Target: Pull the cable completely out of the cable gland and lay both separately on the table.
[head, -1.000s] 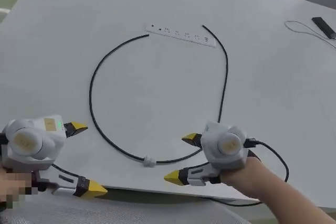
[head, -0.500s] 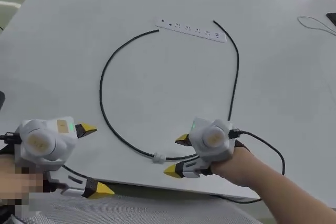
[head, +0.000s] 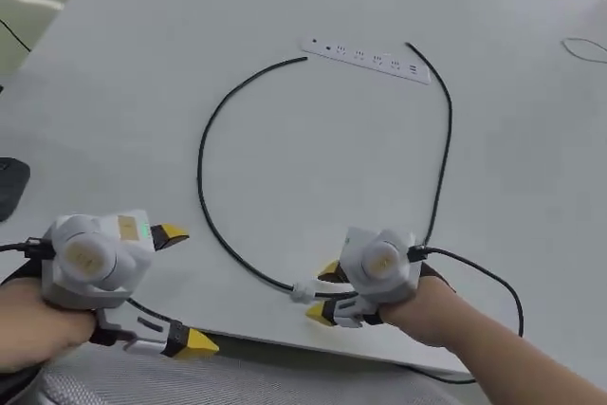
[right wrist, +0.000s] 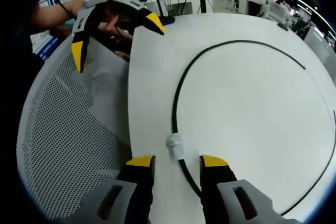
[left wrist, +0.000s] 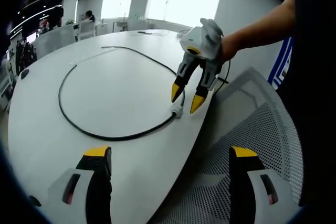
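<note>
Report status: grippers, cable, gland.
Right gripper open, poised at cable gland. Left gripper open, off table edge. Cable in gland. Power strip far off.

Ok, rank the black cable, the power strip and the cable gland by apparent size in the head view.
1. black cable, by far the longest.
2. power strip, though it lies farthest from the camera.
3. cable gland, small even though nearest.

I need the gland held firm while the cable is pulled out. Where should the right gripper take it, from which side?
Grip the gland by its short white body, not the cable. It lies flat by the table edge with cable leaving both ends, so come from that near edge, jaws either side of it, as the open right gripper now points.
</note>
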Available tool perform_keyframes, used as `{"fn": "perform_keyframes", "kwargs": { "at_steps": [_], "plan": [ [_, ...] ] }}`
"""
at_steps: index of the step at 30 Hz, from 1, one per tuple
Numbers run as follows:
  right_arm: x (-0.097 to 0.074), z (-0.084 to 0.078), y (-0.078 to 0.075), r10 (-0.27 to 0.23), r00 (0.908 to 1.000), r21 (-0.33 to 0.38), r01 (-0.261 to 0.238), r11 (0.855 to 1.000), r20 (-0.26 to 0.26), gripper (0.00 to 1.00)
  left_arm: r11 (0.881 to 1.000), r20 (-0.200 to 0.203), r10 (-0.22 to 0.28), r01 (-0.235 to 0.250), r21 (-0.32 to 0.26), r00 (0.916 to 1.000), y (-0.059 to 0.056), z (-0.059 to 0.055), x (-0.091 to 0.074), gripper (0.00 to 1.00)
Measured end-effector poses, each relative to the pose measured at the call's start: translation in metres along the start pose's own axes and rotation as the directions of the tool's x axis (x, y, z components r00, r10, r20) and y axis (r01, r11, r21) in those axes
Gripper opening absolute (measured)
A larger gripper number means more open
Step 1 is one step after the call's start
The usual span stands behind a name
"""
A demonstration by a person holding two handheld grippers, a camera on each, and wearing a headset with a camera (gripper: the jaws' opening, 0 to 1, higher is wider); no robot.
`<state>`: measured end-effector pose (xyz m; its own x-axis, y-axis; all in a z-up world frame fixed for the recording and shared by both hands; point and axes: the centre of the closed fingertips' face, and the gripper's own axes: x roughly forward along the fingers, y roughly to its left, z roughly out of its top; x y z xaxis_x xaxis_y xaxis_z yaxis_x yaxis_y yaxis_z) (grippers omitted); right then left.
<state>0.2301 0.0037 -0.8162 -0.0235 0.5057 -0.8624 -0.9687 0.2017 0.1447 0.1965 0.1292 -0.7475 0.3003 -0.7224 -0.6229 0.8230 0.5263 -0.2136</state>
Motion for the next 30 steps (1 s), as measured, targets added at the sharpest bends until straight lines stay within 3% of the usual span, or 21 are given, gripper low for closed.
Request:
{"fn": "perform_keyframes", "kwargs": {
  "at_steps": [18,23,30],
  "plan": [
    [0.009,0.004,0.000,0.028,0.9996,-0.016,-0.028,0.999,0.003,0.17,1.000,-0.008,-0.001,0.000,-0.012,1.0000,0.000,-0.005,-0.002,0.91],
    [0.010,0.003,-0.001,0.030,0.9995,-0.038,-0.031,0.999,-0.012,0.10,1.000,-0.008,-0.001,0.001,-0.014,1.0000,0.002,-0.005,-0.003,0.90],
    [0.010,0.004,-0.001,0.015,0.9993,-0.067,-0.017,0.998,-0.034,0.09,1.000,-0.006,-0.004,0.004,-0.014,1.0000,0.004,-0.006,-0.004,0.89]
  ]
}}
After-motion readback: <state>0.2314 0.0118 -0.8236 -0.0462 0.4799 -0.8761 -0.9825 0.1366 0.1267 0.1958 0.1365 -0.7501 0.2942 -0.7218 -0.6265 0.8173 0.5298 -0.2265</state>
